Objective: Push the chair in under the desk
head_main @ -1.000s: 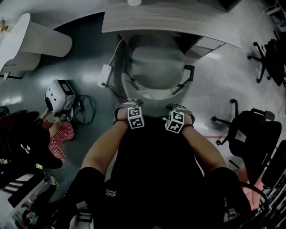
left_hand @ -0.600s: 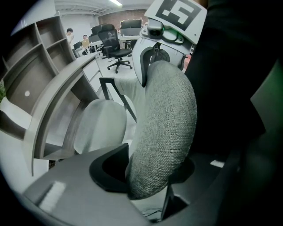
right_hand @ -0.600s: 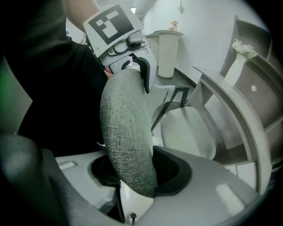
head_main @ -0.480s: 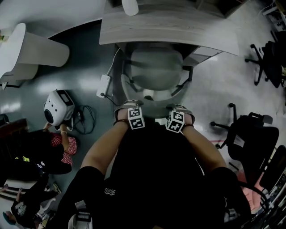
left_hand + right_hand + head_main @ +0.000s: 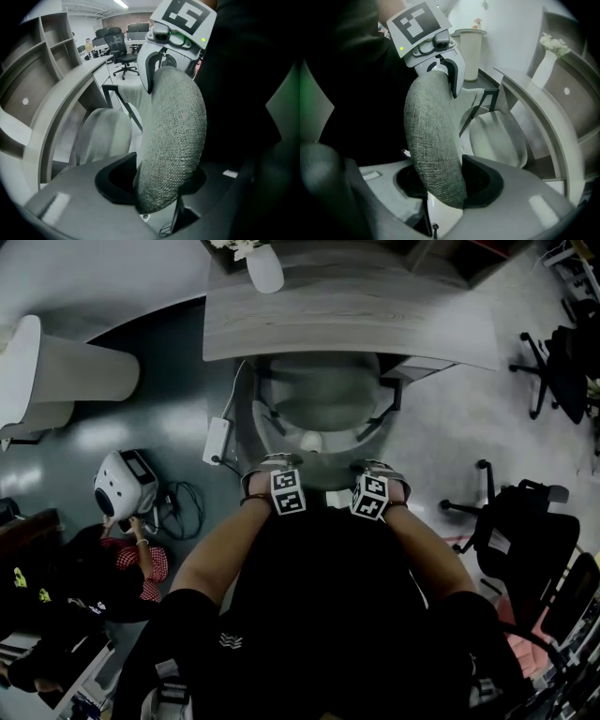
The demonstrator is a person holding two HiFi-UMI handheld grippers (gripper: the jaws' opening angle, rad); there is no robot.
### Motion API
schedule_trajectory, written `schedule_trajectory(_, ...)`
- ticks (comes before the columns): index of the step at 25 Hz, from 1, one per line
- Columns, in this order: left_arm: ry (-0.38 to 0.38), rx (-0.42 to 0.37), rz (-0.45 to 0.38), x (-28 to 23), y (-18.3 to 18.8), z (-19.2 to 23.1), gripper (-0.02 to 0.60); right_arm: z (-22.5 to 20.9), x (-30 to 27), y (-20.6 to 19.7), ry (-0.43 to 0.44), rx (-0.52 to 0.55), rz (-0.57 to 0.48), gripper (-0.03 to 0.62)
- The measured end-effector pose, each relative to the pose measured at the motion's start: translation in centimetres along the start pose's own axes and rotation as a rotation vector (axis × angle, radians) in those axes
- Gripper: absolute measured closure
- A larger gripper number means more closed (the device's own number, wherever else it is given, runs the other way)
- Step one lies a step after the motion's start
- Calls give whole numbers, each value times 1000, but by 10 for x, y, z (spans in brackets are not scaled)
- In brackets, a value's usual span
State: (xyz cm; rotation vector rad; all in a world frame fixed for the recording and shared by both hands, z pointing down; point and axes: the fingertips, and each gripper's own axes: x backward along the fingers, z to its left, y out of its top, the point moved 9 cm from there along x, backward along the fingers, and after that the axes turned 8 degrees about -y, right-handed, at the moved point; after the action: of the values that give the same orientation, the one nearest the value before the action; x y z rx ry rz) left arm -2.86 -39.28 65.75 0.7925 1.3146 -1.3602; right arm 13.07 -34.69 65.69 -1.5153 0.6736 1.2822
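The curved wooden table (image 5: 347, 320) is seen at the top of the head view, and the grey chair (image 5: 323, 395) is set partly under its front edge, with the seat half covered by the tabletop. The padded backrest (image 5: 173, 136) is grasped along its top edge by the left hand-held gripper (image 5: 157, 185) and the right hand-held gripper (image 5: 450, 183), each with its jaws clamped against the fabric.
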Motion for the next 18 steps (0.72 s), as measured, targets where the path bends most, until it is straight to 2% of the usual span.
schedule_trajectory(10,4,-22,6,15,-8,72,382,-64,-14,22,-23,-33,17,433)
schedule_trajectory(18,-42,-66,-29,17,4,97,387,-93,-13,17,-6,-28,37,431)
